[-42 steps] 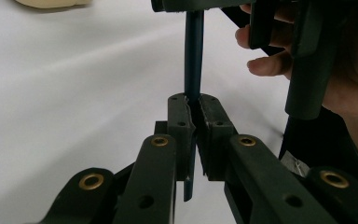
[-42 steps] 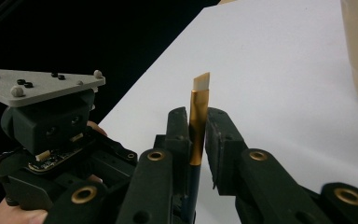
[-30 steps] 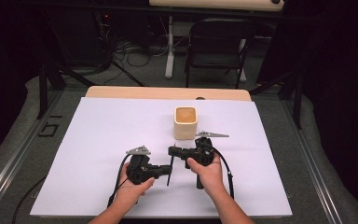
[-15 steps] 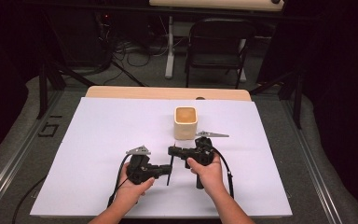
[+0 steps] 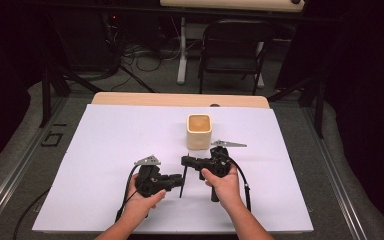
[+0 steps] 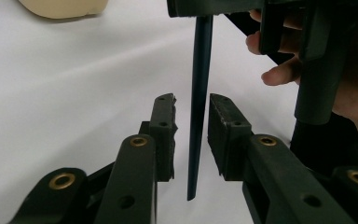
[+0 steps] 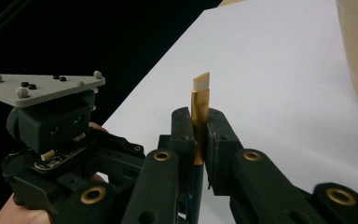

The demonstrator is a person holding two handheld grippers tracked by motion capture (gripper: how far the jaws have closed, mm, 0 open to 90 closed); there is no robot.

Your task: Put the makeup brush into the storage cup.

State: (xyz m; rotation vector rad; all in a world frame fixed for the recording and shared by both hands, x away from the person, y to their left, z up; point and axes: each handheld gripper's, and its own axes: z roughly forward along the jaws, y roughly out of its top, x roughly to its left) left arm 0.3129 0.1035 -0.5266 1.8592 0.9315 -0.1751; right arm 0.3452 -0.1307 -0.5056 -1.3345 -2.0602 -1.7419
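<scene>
The right gripper (image 5: 187, 161) clamps a slim paintbrush (image 7: 200, 108); its two jaws press on the gold ferrule, with the flat pale bristle tip standing clear above them in the right gripper view; the dark handle (image 6: 198, 98) hangs down from that grip toward the white table cover (image 5: 105, 145). The left gripper (image 5: 180, 179) sits just beside it, lower on the table; its jaws have just been opening and now stand slightly apart on either side of the handle, a narrow gap visible on each side in the left gripper view; the pads do not press on it. Both hands hold their grippers near the table's front edge; a cream square cup (image 5: 199, 131) stands upright just beyond the grippers, apart from both.
</scene>
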